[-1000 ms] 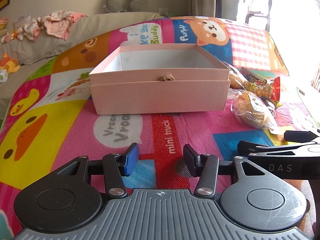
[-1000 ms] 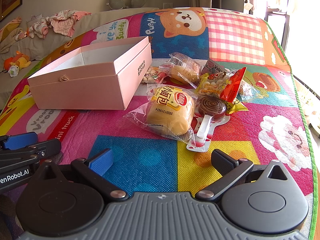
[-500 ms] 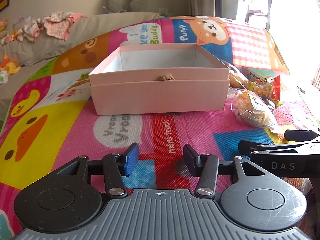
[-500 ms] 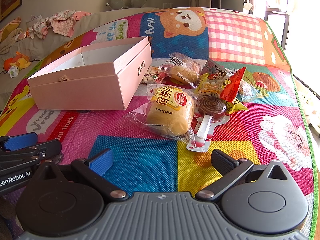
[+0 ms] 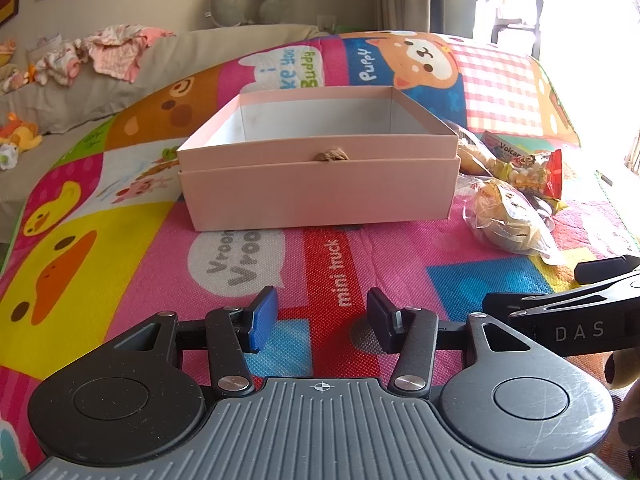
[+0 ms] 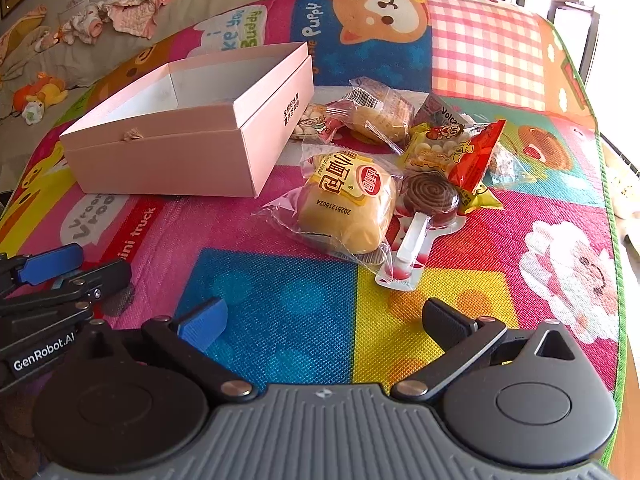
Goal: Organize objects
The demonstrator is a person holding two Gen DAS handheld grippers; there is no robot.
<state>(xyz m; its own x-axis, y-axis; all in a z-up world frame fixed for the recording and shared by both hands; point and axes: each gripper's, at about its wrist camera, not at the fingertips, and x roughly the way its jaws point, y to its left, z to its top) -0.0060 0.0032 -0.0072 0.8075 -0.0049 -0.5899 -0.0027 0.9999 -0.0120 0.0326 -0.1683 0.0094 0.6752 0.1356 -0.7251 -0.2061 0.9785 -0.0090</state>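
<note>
Left gripper (image 5: 322,316), right gripper (image 6: 324,322) hovering agape, empty; open pink cardboard box (image 5: 318,184) sitting ahead of left; plastic-wrapped yellow bun (image 6: 346,210) ahead of right.

**Pinks, primaries and cartoon prints**

I see a pale pink box (image 5: 318,192) with a white inside, set on a play mat (image 6: 280,312) patterned in patchwork blocks: pink, blue, yellow, red, a red-and-white check, plus a yellow duck and an orange puppy. The bun packet (image 6: 348,204) is clear with a yellow and red label over a golden bun. The lollipop (image 6: 430,200) shows a brown spiral. The snack bag (image 6: 456,152) is yellow and red. My left claw (image 5: 322,316) and right claw (image 6: 324,320) are black, each with one blue pad
</note>
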